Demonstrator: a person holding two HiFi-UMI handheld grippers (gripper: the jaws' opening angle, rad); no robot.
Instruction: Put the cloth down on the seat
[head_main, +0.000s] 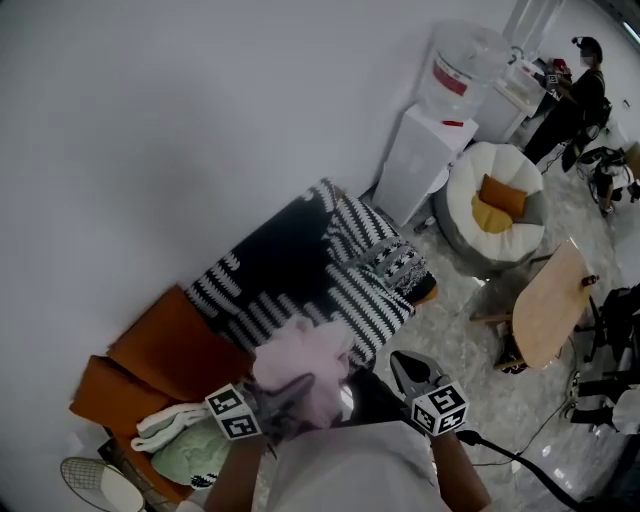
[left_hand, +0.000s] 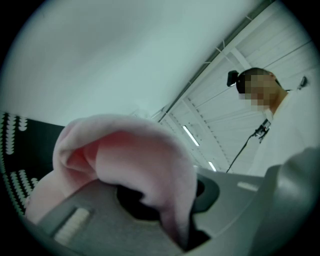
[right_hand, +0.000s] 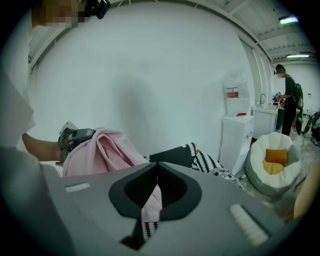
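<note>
A pink cloth (head_main: 305, 365) hangs bunched from my left gripper (head_main: 298, 388), which is shut on it just above the front edge of the sofa seat (head_main: 300, 270); a black-and-white striped blanket covers that seat. In the left gripper view the pink cloth (left_hand: 135, 160) drapes over both jaws and is pinched between them. My right gripper (head_main: 397, 360) is just right of the cloth, jaws together and holding nothing. Its own view shows the right gripper (right_hand: 156, 167) with tips meeting, and the pink cloth (right_hand: 105, 150) beyond at left.
Orange cushions (head_main: 165, 350) and a pile of white and green clothes (head_main: 185, 440) fill the sofa's left end. At its far end stands a white water dispenser (head_main: 425, 150), then a beanbag chair (head_main: 495, 205) and a round wooden table (head_main: 550, 300). A person (head_main: 575, 95) stands far back.
</note>
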